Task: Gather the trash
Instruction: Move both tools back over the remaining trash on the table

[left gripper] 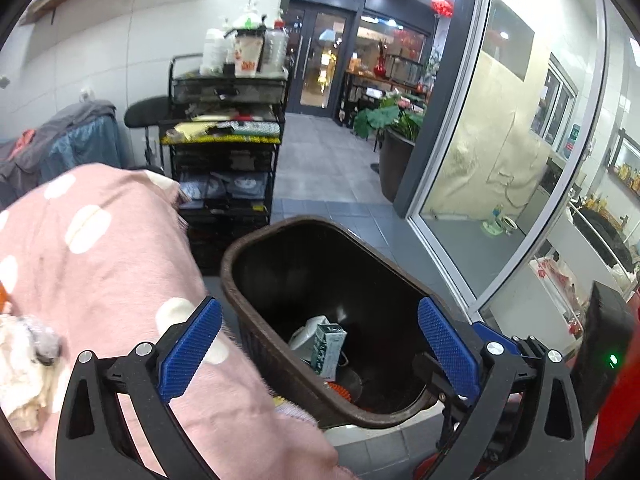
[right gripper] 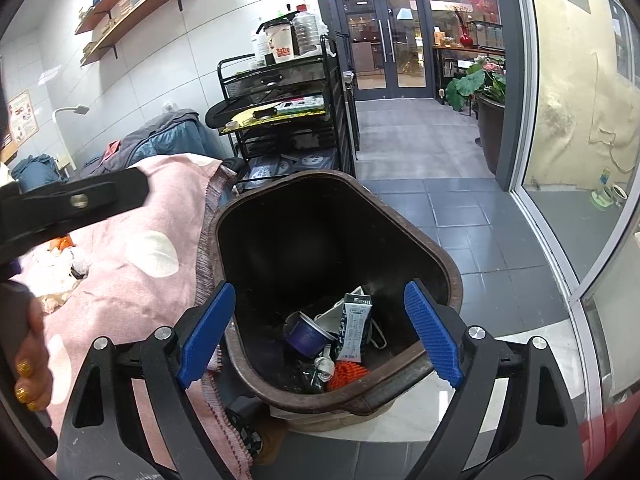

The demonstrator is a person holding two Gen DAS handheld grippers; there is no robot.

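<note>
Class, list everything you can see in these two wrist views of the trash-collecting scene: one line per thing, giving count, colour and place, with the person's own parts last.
Bin: one, dark brown, on the floor beside the cloth.
Carton: one, green and white, inside the bin.
Cup: one, purple, inside the bin, left of the carton.
Orange item: one, at the bin's bottom; kind unclear.
Cloth: one, pink with white dots, left of the bin.
Crumpled scraps: several, pale, on the cloth.
Cart: one, black, behind the bin.
Potted plant: one, green, near the doors.
Left gripper: jaws open, empty, over the bin.
Right gripper: jaws open, empty, over the bin.
Hand: one, at the right view's left edge.
</note>
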